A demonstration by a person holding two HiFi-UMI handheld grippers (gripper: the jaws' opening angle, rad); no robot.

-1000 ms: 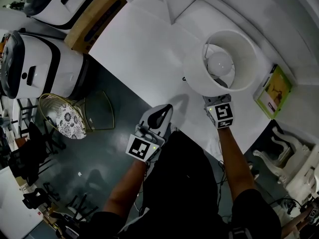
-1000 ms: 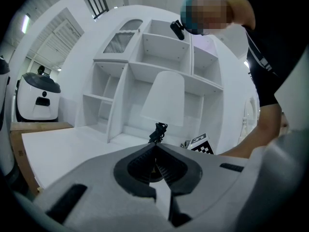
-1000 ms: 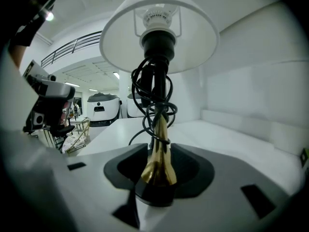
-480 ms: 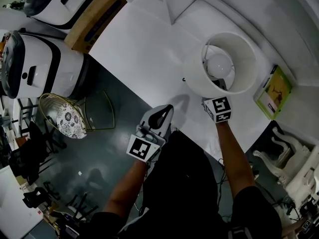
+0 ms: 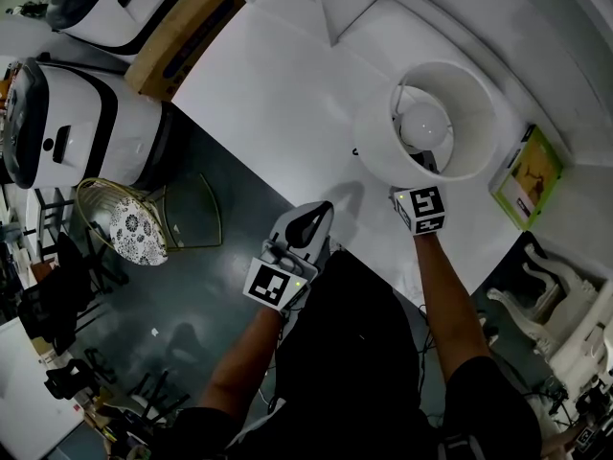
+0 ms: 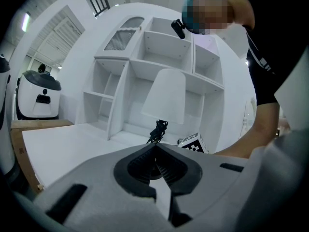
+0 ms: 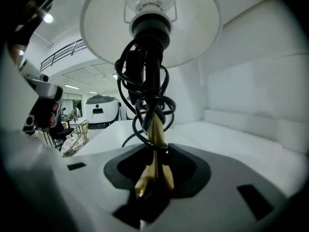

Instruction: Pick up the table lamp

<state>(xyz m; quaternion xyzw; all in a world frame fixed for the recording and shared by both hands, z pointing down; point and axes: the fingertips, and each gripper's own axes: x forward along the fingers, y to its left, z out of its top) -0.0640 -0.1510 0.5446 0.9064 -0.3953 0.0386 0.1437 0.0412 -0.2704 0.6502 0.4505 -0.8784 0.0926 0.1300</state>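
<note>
- You are holding the left gripper (image 6: 155,148) low at the near edge of the white table (image 5: 278,84). Its jaws are pressing together with nothing between them.
- You are clamping the right gripper (image 7: 153,178) on the brass stem (image 7: 155,129) of the lamp (image 7: 149,28), low down where the stem is widening. The jaws are closing on it from both sides.
- A black cord (image 7: 145,98) is looping round the stem just above the jaws, running up to the black socket (image 7: 150,25).
- The lamp is sitting upright over the near right part of the table. In the head view its white shade (image 5: 378,147) is covering your right jaws, and the bulb (image 5: 423,123) is showing inside it. You cannot tell whether the base is touching the table.
- A green book (image 5: 525,175) is lying on the table just right of the shade.
- Farther left, a wire chair (image 5: 134,223) is standing on the dark floor (image 5: 192,305). White robots (image 5: 81,127) are standing beyond it, and a brown box (image 5: 177,32) is lying along the table's left edge.
</note>
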